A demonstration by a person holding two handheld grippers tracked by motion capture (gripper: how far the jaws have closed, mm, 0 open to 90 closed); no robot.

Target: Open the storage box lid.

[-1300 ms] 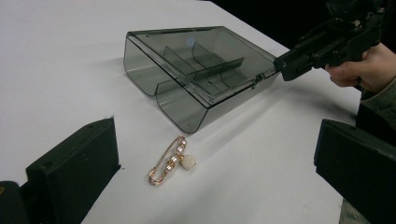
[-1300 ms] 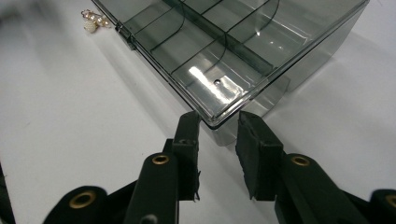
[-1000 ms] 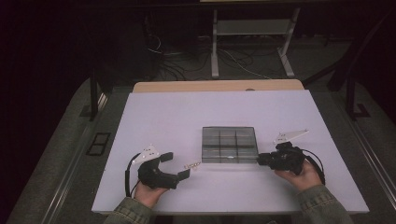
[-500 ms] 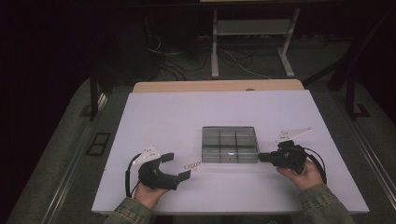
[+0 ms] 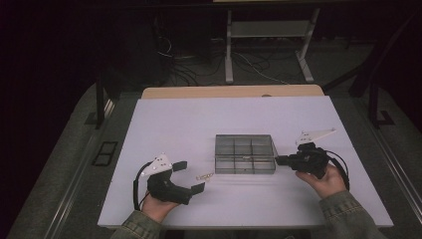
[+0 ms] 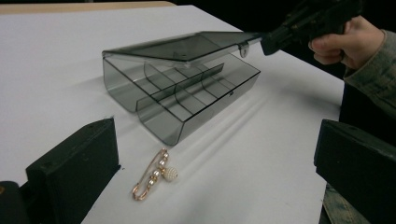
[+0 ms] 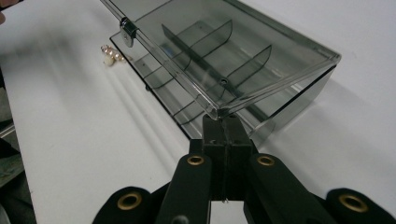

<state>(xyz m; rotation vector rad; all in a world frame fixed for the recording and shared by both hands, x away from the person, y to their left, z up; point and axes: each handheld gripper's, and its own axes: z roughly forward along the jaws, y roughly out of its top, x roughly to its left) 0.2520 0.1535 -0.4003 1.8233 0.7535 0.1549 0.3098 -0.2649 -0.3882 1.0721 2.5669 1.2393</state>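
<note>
Overhead, the high view shows a white table (image 5: 174, 124) with a smoky clear compartment box (image 5: 245, 154) a little right of its middle. The right gripper (image 5: 278, 160), held in the person's right hand (image 5: 326, 180), reaches in from the right, and its tip meets the box's right edge. Its jaws have just been closing, and they now sit together. The left gripper (image 5: 193, 176) lies near the table's near-left part in the left hand (image 5: 158, 208), with its two jaws well apart and nothing between them. A small gold brooch (image 5: 204, 176) lies on the table just beside that gripper's far jaw, between it and the box, touching neither.

Next, the left gripper view looks along its own black jaws, spread wide at the bottom corners. The brooch (image 6: 154, 177), a gold pin with a row of small beads and one larger pearl, lies flat on the white surface between them, apart from both. Beyond it stands the box (image 6: 187, 100), its inner dividers visible and its lid (image 6: 182, 46) raised a little at the right side. The right gripper (image 6: 273, 41) pinches that lifted edge.

Lastly, the right gripper view shows its jaws pressed together on the lid's (image 7: 219, 51) near rim, with the lid tilted up above the box's compartments (image 7: 261, 119). The brooch (image 7: 111, 54) shows at the far left, on the table beyond the box.
</note>
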